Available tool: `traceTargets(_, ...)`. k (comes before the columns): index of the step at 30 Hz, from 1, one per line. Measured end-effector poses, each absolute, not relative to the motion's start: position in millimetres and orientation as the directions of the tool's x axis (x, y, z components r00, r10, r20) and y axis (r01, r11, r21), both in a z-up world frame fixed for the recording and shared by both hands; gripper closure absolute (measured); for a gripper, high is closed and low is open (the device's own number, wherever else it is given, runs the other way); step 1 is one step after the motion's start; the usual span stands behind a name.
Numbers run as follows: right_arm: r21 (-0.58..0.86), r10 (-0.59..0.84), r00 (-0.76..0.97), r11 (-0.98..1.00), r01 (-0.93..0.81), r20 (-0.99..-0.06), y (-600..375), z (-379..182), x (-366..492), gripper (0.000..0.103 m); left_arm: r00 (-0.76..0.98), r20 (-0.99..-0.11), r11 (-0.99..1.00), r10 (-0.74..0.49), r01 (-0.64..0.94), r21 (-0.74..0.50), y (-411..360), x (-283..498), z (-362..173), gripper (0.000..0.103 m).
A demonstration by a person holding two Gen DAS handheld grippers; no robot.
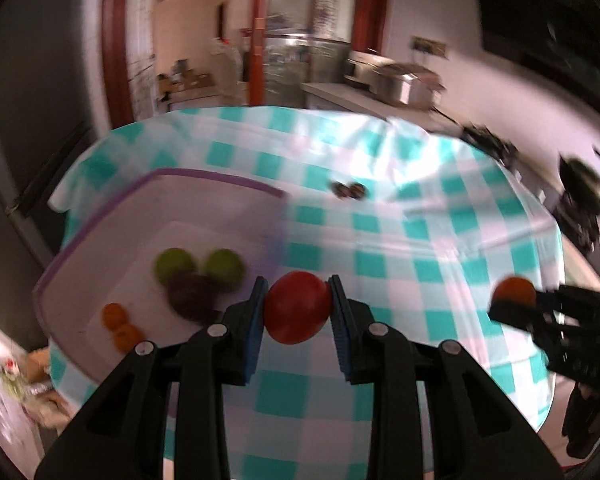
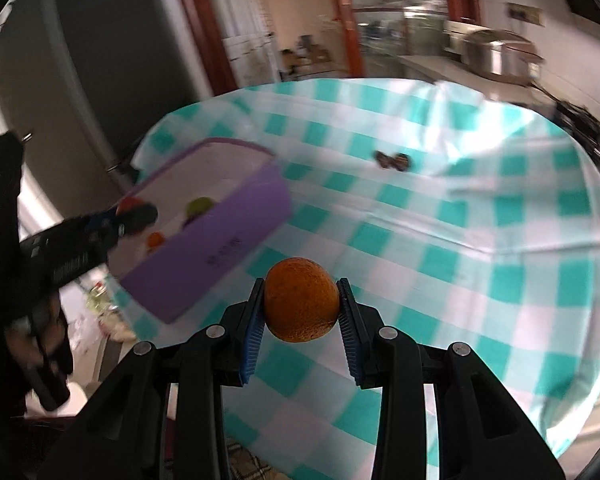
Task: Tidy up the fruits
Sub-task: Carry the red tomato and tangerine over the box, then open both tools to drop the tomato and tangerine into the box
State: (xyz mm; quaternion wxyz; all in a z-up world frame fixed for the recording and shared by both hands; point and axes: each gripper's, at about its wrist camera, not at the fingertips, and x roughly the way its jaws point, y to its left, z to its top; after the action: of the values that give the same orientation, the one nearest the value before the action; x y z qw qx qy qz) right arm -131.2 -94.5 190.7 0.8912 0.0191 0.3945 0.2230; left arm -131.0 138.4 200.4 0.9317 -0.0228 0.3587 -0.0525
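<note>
Left wrist view: left hand-held gripper [image 1: 298, 308] pinching a red fruit [image 1: 298, 307] between blue pads, held in the air above the checked cloth [image 1: 380, 232] on the worktop, just right of the purple-rimmed bin [image 1: 212, 176]. Inside the bin: two green fruits [image 1: 198, 266], a dark fruit [image 1: 190, 294], small orange pieces [image 1: 118, 322]. Two dark fruits [image 1: 350, 190] loose on the cloth, well apart from the bin. Heavy blur everywhere; a release while swinging likely to send the round fruit onto the rim or past it onto the cloth.

Right wrist view: right hand-held gripper [image 2: 302, 306] clamped on an orange [image 2: 302, 306], pads touching only its sides, above the cloth [image 2: 460, 220] and near the bin's [image 2: 220, 232] purple wall. Left hand-held gripper [image 2: 134, 214] at the bin's near edge. Both heading for one opening: risk of collision between grippers, or of nudging the bin, which sits near the worktop's edge and could slide off. Round skin, narrow pinch: possible slip if tilted.
</note>
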Motion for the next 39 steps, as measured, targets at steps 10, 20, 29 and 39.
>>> traceTargets(10,0.239,0.504,0.515,0.835,-0.495,-0.694,0.5,208.8,-52.9,0.068,0.671,-0.740,0.998,-0.052,0.004,-0.066,252.9,-44.1,200.4,0.072)
traceTargets(20,0.201,0.431,0.286,0.787,-0.584,-0.856,140.3,163.4,70.8,0.068,0.467,-0.878,0.992,-0.103,0.112,-0.057,297.7,86.0,140.7,0.071)
traceTargets(29,0.128,0.242,0.148,0.834,-0.536,-0.959,176.5,97.5,132.6,0.068,0.304,-0.947,0.971,-0.109,0.236,-0.036,289.2,155.2,72.3,0.071)
traceTargets(39,0.106,0.175,0.098,0.866,-0.489,-0.980,183.7,77.3,150.1,0.065,0.248,-0.965,0.966,-0.089,0.256,-0.023,290.0,162.1,34.9,0.068)
